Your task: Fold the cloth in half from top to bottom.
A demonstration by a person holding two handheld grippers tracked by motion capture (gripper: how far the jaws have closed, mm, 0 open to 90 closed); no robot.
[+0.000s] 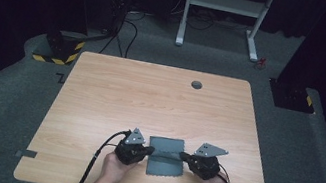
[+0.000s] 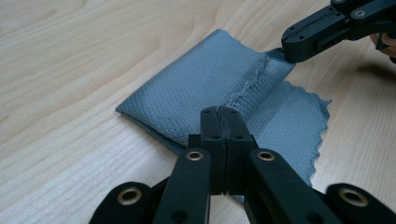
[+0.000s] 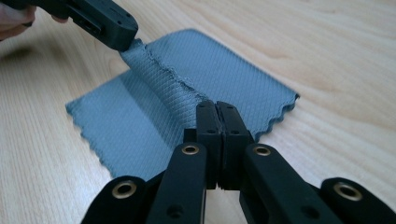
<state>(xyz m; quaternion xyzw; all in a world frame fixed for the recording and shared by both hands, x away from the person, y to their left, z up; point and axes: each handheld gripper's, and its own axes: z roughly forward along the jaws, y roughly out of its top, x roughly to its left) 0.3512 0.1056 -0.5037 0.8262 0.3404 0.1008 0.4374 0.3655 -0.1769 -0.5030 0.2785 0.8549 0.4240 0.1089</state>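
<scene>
Both grippers are clenched on the grey cloth (image 1: 165,157): the left gripper (image 2: 219,112) and right gripper (image 3: 216,106) each pinch one end of its raised edge, apparently to carry a fold over evenly. The cloth lies partly folded near the front edge of the wooden table (image 1: 149,99), between the person's hands.

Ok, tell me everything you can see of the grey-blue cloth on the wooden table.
The grey-blue woven cloth has a diamond-textured weave and wavy cut edges. It lies partly folded near the front edge of the light wooden table, its upper layer covering the part farther from the person. The left gripper and right gripper each pinch an end of that layer's raised edge, which runs taut between them.
</scene>
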